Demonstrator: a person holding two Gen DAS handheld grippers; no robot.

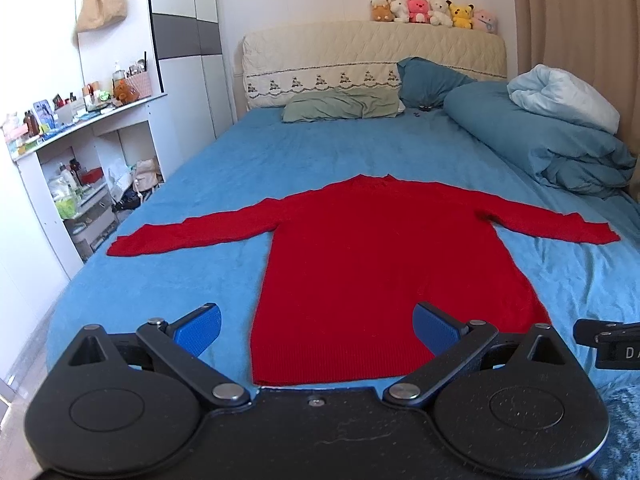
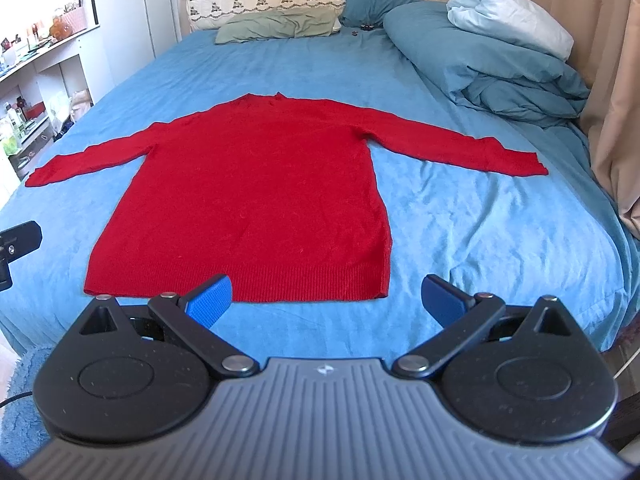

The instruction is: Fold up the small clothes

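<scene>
A red long-sleeved sweater (image 1: 372, 264) lies flat on the blue bed sheet (image 1: 224, 168), both sleeves spread out, hem nearest me. It also shows in the right wrist view (image 2: 256, 192). My left gripper (image 1: 318, 328) is open and empty, hovering above the hem near the foot of the bed. My right gripper (image 2: 326, 300) is open and empty, just short of the hem's right part. The right gripper's body shows at the right edge of the left wrist view (image 1: 608, 344).
A rolled blue duvet (image 2: 492, 60) with a pale blanket lies at the bed's far right. Pillows (image 1: 344, 106) and a padded headboard (image 1: 372, 52) are at the far end. Cluttered white shelves (image 1: 72, 152) stand left of the bed. A curtain (image 2: 616, 100) hangs at right.
</scene>
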